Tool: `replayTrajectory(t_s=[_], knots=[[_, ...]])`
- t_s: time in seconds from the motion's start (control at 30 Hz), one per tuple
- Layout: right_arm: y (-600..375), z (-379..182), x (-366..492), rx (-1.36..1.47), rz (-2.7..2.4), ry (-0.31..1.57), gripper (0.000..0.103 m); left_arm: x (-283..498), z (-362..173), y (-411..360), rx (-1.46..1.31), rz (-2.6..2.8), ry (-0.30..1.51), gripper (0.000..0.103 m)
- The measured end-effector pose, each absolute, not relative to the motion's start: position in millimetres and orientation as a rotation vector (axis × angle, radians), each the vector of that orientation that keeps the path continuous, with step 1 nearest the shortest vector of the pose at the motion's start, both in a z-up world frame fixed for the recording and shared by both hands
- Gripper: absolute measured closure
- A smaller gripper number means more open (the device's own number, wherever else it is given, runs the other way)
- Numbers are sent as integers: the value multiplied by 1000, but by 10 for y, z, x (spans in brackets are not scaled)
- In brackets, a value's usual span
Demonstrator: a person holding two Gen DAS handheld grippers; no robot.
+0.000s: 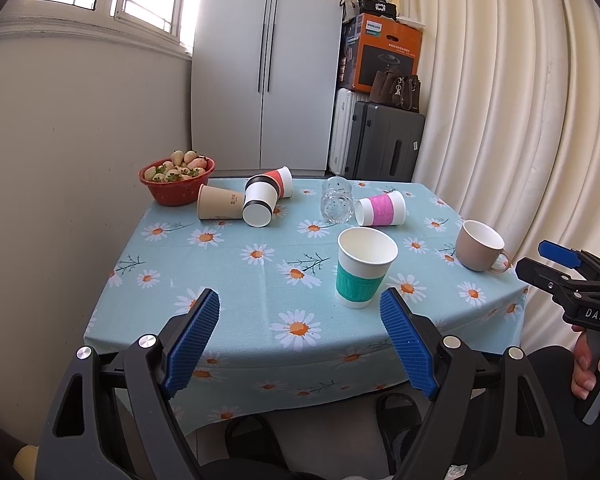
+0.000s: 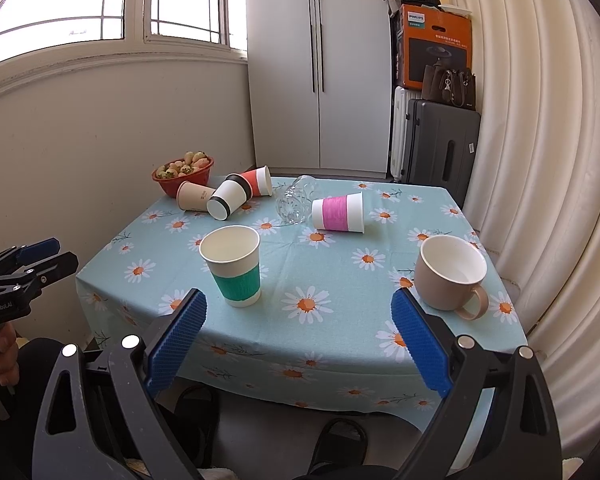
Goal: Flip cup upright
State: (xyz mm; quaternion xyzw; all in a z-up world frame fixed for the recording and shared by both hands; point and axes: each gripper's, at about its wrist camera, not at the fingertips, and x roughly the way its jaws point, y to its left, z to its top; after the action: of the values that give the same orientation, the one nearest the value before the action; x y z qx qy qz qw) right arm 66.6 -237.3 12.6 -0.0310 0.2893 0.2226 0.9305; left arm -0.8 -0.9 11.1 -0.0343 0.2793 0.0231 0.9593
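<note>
A green-banded paper cup (image 1: pixel 365 267) (image 2: pixel 234 266) stands upright near the table's front. A beige mug (image 1: pixel 480 245) (image 2: pixel 449 273) stands upright at the right. A pink-banded cup (image 1: pixel 380 209) (image 2: pixel 338 212), a clear glass (image 1: pixel 336 200) (image 2: pixel 296 199), a black-banded cup (image 1: pixel 260 204) (image 2: pixel 226 199), a red-banded cup (image 1: pixel 278 181) (image 2: pixel 256 181) and a tan cup (image 1: pixel 218 202) (image 2: pixel 192 196) lie on their sides at the back. My left gripper (image 1: pixel 300 338) (image 2: pixel 40 258) is open and empty before the table's front edge. My right gripper (image 2: pixel 298 338) (image 1: pixel 548 260) is open and empty too.
A red bowl of strawberries (image 1: pixel 176 178) (image 2: pixel 183 171) sits at the table's back left corner. The daisy tablecloth (image 1: pixel 236 264) (image 2: pixel 340 280) covers the table. A wall is on the left, curtains (image 1: pixel 520 120) on the right, suitcases (image 1: pixel 380 144) and a cabinet behind.
</note>
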Motion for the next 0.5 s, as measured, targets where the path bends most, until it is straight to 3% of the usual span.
replayTrajectory(t_s=[0.5], knots=[[-2356,109,660,-63,453,596,10,-6,104,-8,-69,47,564,22]])
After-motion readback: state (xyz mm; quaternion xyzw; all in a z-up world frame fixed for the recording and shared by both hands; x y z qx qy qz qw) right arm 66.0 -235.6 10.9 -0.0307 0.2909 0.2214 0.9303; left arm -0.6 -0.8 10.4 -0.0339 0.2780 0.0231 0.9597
